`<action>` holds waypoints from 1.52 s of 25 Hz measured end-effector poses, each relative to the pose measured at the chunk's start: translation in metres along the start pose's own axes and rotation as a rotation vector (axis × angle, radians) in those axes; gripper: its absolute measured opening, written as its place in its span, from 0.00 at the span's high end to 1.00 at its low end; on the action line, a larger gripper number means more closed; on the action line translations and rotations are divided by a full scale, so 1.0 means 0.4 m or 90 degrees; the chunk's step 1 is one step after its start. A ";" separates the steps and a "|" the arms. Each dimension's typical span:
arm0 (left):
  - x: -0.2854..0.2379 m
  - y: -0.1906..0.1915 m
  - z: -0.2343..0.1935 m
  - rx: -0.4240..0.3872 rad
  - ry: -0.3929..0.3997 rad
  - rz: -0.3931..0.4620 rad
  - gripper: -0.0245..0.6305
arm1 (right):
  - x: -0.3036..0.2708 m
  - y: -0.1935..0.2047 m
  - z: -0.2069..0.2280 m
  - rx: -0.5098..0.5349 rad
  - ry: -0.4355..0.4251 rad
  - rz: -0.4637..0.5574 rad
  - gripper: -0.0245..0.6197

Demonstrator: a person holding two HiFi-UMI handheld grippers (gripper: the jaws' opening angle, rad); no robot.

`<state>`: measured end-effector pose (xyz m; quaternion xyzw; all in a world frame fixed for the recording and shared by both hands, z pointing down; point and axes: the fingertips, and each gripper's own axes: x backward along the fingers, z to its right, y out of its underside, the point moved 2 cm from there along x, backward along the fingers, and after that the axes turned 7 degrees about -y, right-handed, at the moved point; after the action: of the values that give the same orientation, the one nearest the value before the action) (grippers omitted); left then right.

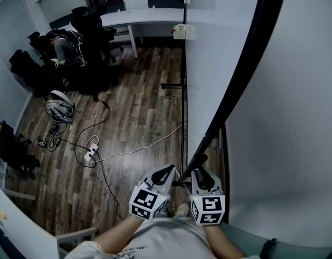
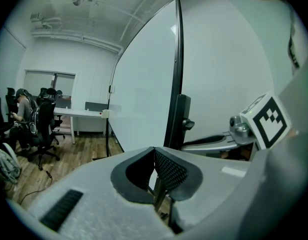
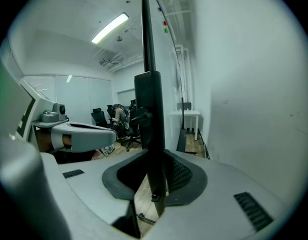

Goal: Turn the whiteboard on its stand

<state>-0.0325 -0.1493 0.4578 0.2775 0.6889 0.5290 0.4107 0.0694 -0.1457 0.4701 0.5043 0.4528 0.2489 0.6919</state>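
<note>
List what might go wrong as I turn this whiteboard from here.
1. The right gripper's jaws pinch only the thin black frame of the whiteboard; it may slip as the board swings.
2. The white cable runs across the floor toward the stand; a shifting stand could snag it.

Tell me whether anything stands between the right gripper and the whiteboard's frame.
Nothing visible does. The whiteboard's black frame stands directly between the jaws of the right gripper, which appear closed on it.
</note>
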 end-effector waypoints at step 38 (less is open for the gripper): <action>-0.002 0.015 0.054 0.010 0.025 -0.011 0.95 | 0.037 0.000 0.004 -0.022 -0.044 -0.001 0.95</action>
<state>-0.0139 -0.1373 0.4614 0.2644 0.7034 0.5254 0.3991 0.0778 -0.1347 0.4645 0.5005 0.4248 0.2386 0.7156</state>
